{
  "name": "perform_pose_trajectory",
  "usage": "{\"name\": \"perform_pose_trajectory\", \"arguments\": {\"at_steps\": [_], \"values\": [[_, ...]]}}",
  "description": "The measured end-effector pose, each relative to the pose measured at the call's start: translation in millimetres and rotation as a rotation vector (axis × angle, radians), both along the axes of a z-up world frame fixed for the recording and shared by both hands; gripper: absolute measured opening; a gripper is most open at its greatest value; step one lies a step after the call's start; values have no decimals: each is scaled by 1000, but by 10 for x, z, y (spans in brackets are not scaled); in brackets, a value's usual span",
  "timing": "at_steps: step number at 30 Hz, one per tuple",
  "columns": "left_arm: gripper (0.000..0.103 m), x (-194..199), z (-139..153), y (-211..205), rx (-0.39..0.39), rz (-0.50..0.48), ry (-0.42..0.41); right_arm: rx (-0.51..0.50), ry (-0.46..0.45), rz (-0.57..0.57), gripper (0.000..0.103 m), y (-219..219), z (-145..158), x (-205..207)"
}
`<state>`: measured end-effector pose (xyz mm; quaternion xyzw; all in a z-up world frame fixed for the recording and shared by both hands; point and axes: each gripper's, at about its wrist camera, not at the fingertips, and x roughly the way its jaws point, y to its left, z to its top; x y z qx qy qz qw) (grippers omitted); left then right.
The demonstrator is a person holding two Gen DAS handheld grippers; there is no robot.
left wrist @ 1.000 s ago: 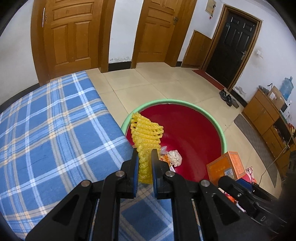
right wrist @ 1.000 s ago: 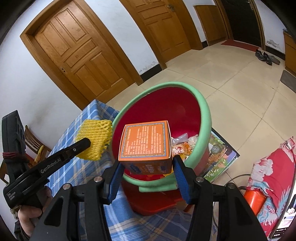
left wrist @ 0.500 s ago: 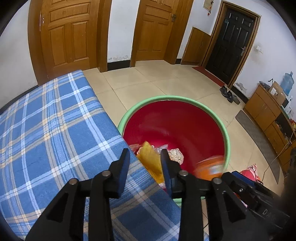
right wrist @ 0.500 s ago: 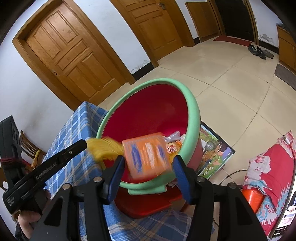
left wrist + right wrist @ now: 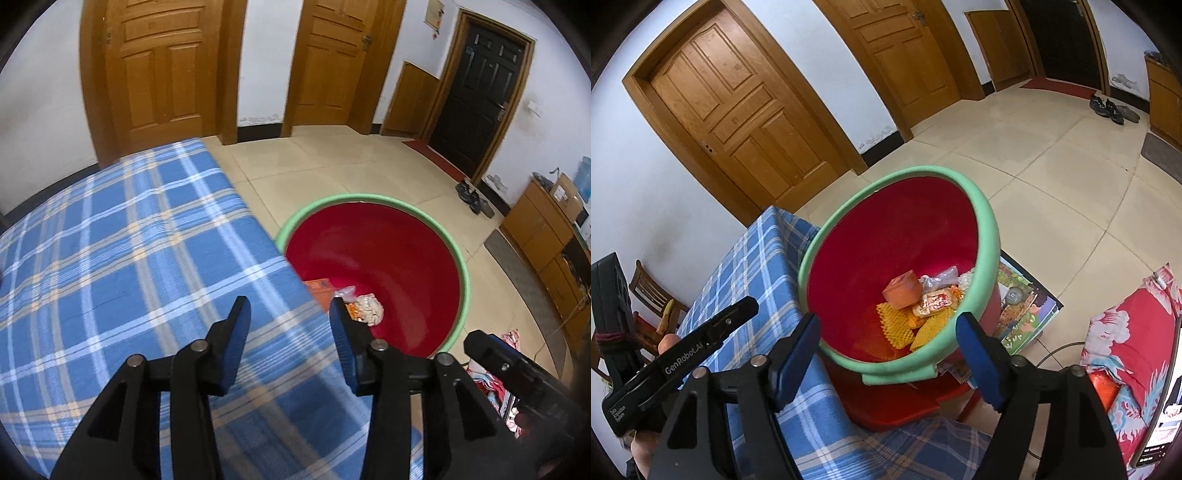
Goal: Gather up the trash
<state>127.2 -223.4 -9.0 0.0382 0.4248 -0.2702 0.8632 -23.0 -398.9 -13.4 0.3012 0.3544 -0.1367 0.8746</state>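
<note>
Table [image 5: 110, 258] edge partly hides bin [image 5: 461, 273] trash.

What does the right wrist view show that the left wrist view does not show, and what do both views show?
Only the right wrist view shows the yellow foam net, a wooden chair and the picture book beside the basin.

Only the left wrist view shows the wooden cabinet and the water jug.

Both show the red basin, the orange box inside it, the blue plaid cloth, and both open grippers: left gripper, right gripper.
</note>
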Motion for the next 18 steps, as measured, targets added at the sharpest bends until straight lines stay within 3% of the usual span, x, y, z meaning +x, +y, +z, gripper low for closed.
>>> {"name": "perform_pose_trajectory", "arguments": {"at_steps": [15,18], "values": [[58,-238,186,735,4,123,-44,-65,-41,97,86,459,257,-37],[65,-311,229,885,1,155,-55,-79,-53,122,88,571,315,-52]]}}
